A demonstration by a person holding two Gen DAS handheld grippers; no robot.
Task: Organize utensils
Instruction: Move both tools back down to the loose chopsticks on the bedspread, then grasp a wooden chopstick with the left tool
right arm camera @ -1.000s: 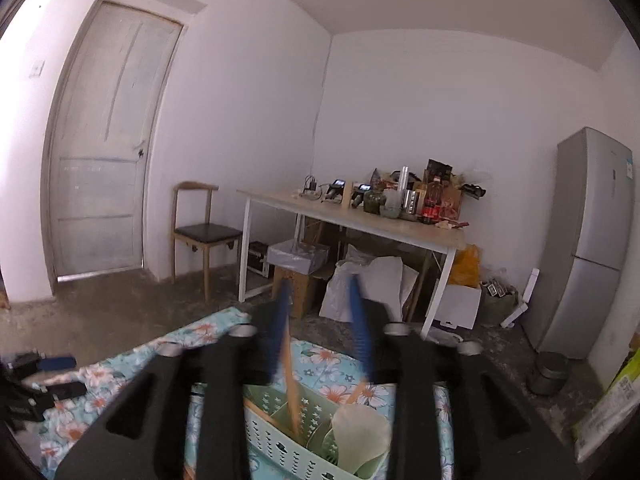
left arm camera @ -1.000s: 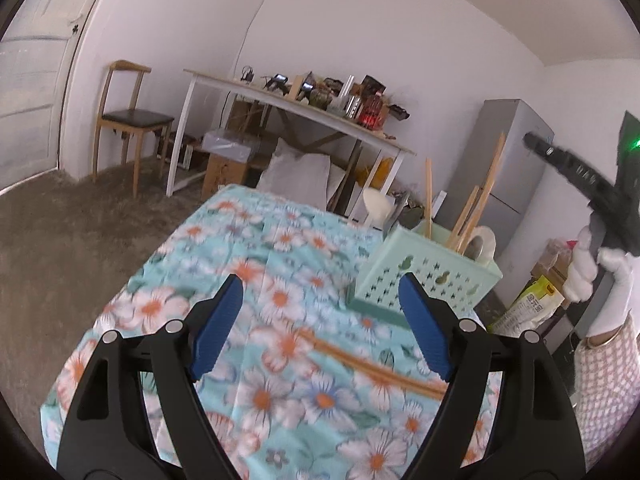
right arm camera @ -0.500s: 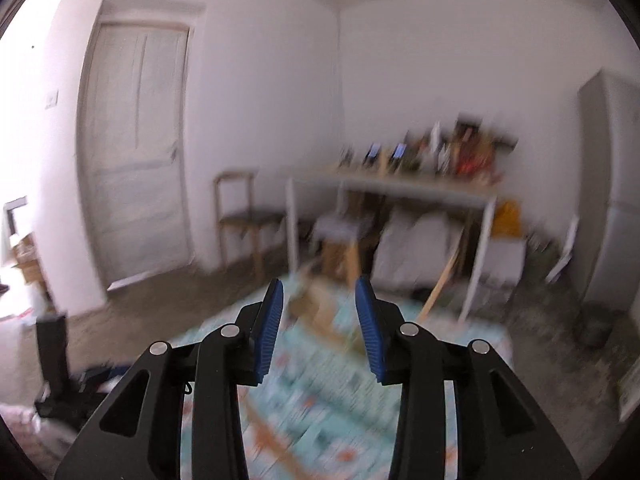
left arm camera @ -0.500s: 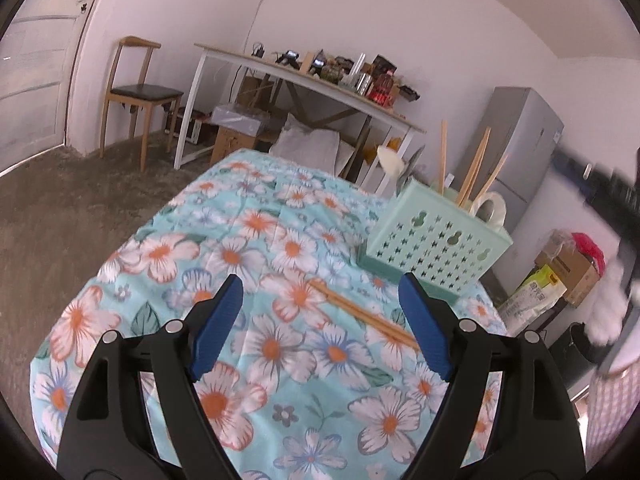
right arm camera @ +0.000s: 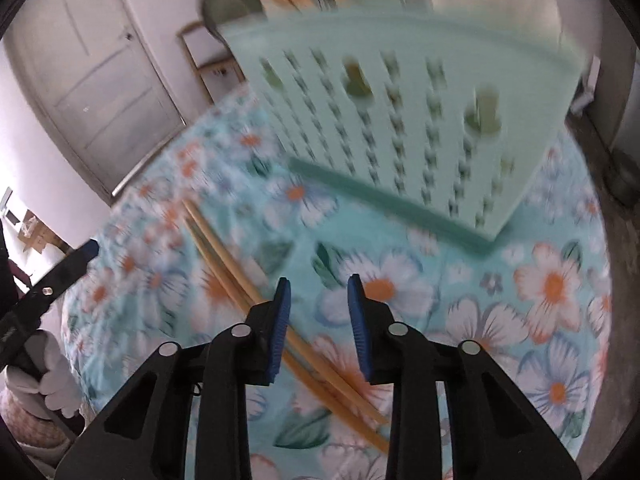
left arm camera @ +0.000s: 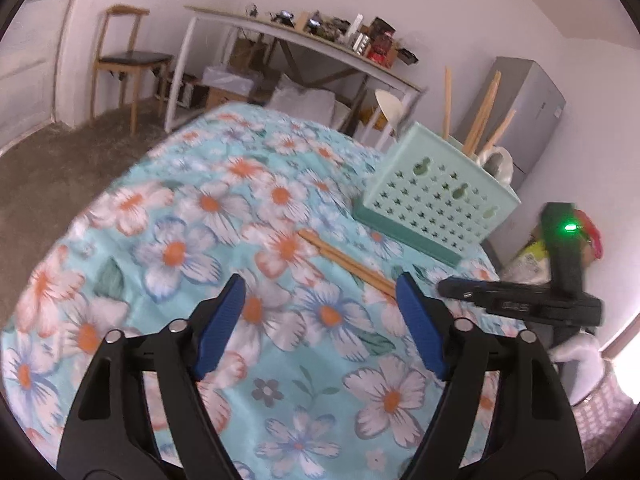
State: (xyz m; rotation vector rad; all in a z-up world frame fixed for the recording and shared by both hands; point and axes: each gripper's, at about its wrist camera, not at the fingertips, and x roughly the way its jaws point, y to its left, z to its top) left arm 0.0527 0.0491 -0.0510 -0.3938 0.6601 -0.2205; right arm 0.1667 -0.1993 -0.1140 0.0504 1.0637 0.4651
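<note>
My right gripper (right arm camera: 316,288), jaws parted and empty, hovers just right of the chopsticks (right arm camera: 224,256) (long axis diagonal, toward the basket (right arm camera: 400,120)); nearer than my open left gripper (left arm camera: 320,294).

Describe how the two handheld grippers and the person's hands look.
Both the left gripper and right gripper have black plastic arms with silver pivot pins and blue ridged pads. A green light glows on the right gripper's body. The right hand wears a white glove; a pink checked sleeve shows below.

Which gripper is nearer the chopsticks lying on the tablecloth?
Right. The right gripper hangs open directly over the chopsticks; the left gripper sits farther back, also open.
</note>
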